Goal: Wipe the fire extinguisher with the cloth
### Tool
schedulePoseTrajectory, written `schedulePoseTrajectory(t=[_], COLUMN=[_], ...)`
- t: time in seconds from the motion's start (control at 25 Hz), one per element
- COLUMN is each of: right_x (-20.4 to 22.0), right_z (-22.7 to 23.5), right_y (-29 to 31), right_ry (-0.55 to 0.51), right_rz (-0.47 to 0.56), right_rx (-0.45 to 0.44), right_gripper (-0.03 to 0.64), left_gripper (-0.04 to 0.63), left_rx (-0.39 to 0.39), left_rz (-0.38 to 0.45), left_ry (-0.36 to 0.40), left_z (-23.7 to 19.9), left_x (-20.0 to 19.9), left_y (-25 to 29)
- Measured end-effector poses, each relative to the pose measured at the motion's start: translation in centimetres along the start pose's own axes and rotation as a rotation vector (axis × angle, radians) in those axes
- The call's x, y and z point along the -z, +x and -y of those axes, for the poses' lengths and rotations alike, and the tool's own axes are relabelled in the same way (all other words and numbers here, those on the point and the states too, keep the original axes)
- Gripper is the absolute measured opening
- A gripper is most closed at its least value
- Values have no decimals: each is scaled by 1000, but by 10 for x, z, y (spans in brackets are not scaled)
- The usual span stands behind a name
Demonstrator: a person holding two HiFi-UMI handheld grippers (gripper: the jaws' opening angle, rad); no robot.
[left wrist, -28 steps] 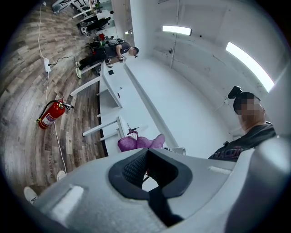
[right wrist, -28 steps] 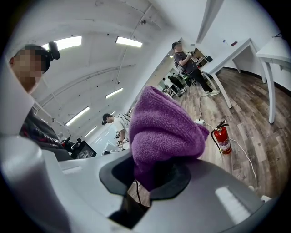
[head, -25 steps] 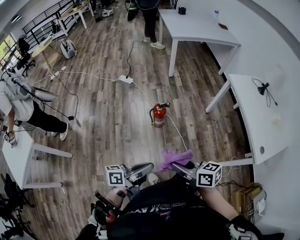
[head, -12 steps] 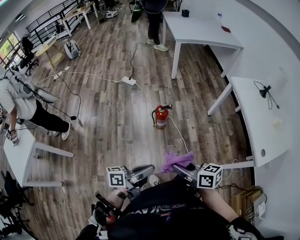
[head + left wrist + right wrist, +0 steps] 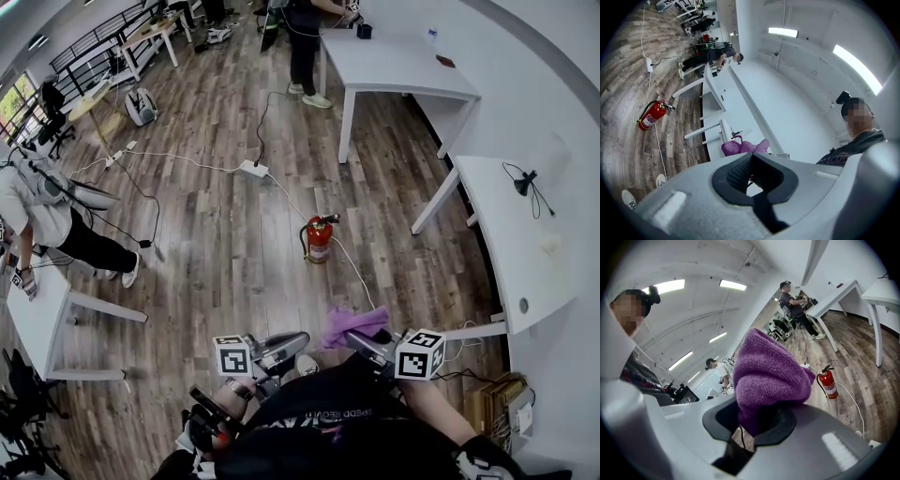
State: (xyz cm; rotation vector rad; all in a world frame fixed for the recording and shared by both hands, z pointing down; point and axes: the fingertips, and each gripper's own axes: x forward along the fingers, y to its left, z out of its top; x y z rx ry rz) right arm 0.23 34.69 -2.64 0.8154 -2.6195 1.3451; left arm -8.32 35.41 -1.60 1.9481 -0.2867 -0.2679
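The right gripper (image 5: pixel 367 339), clamped on the purple cloth (image 5: pixel 352 323), points toward the upright fire extinguisher (image 5: pixel 319 240) standing well ahead on the floor (image 5: pixel 225 253).

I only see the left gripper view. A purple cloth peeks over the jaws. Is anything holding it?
Observer: Yes, the right gripper is clamped on the cloth.
Operator: The fire extinguisher looks sideways. Is it lying down?
Observer: No, the head view shows the fire extinguisher standing upright on the floor.
Operator: Is the cloth touching it?
Observer: No, bare floor separates them.
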Motion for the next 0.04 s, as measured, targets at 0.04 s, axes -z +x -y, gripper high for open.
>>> schedulePoseTrajectory(t=[0.04], right_x=[-1], right_z=[1], right_y=[-1], right_ry=[1], right_rz=[1], right_rx=[1], right_gripper=[61], left_gripper=[0], left_rx=[0], left_rz=[-1], left_ry=[-2], left_z=[0], left_x=[0], left_y=[2])
